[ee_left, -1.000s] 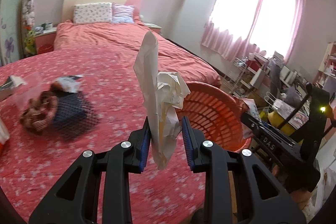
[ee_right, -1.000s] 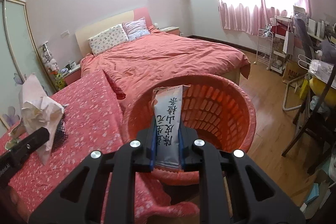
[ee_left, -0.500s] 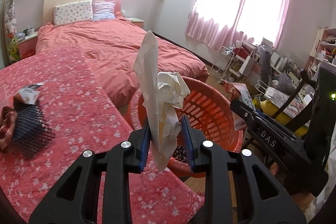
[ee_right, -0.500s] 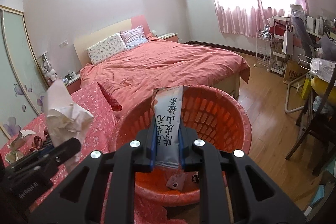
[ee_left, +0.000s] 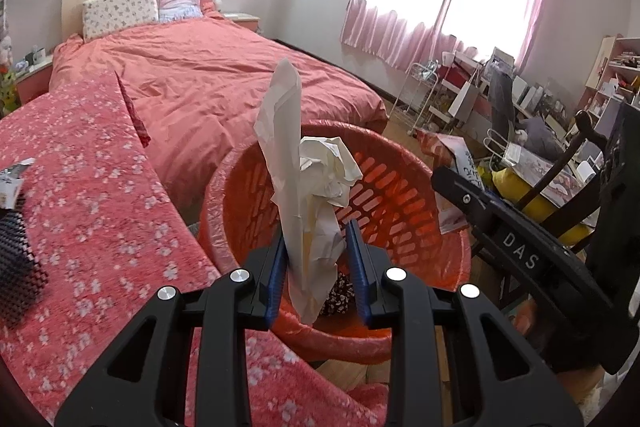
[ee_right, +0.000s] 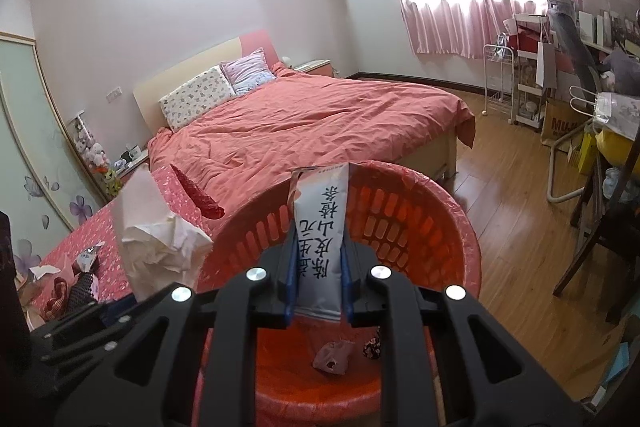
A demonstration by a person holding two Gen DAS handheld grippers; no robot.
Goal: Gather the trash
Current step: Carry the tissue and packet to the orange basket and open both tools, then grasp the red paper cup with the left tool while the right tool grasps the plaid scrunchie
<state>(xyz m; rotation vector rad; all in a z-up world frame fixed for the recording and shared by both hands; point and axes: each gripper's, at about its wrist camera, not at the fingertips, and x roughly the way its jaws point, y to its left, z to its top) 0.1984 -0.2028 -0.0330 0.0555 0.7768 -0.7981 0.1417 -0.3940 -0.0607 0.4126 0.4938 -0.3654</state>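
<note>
A bedroom cleanup, seen from my two claws, with the orange basket (ee_left: 400, 195) as the fixed mark. Far left of the basket, on the tabletop (ee_left: 92, 211) under its red flowered cloth, leftover scraps lie: a black mesh piece (ee_left: 16, 259) at the edge of the left view and a small torn wrapper (ee_left: 10, 183) just beyond it. Behind the tabletop and the basket stretches the bed (ee_left: 224, 79) in a coral cover, two pillows at its head.

My left claw (ee_left: 318, 267) hangs over the basket's near rim, its blue pads closed narrowly on a wad of crumpled white paper (ee_left: 304, 195), which stands upright between them, its tall folded end rising above the basket's far wall and its lower tip dangling below the pads. The same wad (ee_right: 156, 239) shows in the right view just left of the basket (ee_right: 448, 223).

My right claw (ee_right: 318, 287) is poised above the basket's open mouth, pads pressed on both sides of a white snack packet (ee_right: 320, 227) printed with black characters; the packet stands upright, its top edge level with the basket's far rim. On the basket's floor, below the packet, lie a pinkish scrap (ee_right: 332, 357) and a small dark patterned piece (ee_right: 372, 341).

Right of the basket, a wooden floor (ee_right: 504, 187) runs to a white wire rack (ee_right: 498, 83) and cluttered shelves beneath pink curtains (ee_right: 472, 15).
</note>
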